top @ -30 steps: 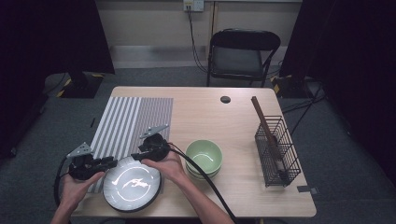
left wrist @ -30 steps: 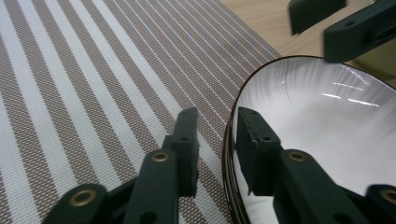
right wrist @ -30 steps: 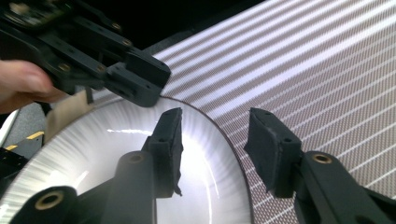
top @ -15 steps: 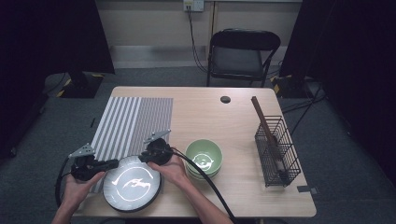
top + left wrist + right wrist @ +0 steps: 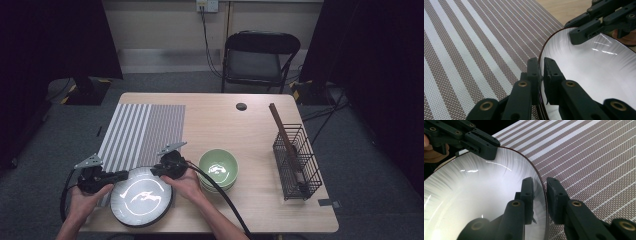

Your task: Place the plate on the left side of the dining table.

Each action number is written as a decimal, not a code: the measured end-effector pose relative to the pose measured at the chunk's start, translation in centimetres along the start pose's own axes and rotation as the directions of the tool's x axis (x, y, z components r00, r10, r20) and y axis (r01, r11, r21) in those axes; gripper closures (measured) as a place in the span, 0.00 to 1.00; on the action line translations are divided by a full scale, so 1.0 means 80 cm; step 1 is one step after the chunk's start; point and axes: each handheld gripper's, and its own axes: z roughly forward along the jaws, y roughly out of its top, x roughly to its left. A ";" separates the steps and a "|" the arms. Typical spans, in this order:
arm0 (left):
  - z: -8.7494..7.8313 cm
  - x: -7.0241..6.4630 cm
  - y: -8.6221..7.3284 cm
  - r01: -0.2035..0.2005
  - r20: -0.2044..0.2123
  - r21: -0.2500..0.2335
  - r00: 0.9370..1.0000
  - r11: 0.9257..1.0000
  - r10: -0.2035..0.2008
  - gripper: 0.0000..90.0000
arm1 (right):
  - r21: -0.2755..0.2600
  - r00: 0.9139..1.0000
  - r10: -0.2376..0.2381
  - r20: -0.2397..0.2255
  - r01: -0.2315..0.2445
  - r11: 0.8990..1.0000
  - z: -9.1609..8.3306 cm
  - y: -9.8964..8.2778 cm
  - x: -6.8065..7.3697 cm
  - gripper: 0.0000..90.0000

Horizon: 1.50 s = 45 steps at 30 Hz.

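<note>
Near edge of the round glossy white plate with a thin dark rim [image 5: 141, 200] is partly covered by both hands; its underside is hidden. It sits at the wooden table's [image 5: 250, 130] front left, overlapping the woven brown-and-white striped placemat [image 5: 142, 130]. Left gripper [image 5: 541, 75]: jaws have just closed, now pinching the plate's rim. Right gripper [image 5: 539, 195]: jaws also just closed, straddling the opposite rim; outer pad contact is hard to make out. Stacked green glazed bowls [image 5: 218, 169] stand just right.
</note>
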 end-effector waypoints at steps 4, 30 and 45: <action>0.000 0.000 0.001 0.004 0.000 0.003 1.000 1.000 -0.004 0.93 | -0.012 1.000 0.006 0.002 -0.006 1.000 -0.003 0.001 0.000 0.90; -0.005 0.002 0.001 0.013 0.005 -0.008 1.000 1.000 -0.013 0.95 | -0.043 1.000 0.020 -0.007 -0.020 0.999 -0.005 0.002 -0.002 0.93; -0.008 0.005 0.002 0.031 0.006 -0.039 1.000 0.999 -0.031 0.96 | -0.063 0.999 0.025 -0.026 -0.026 0.998 -0.005 0.007 -0.006 0.94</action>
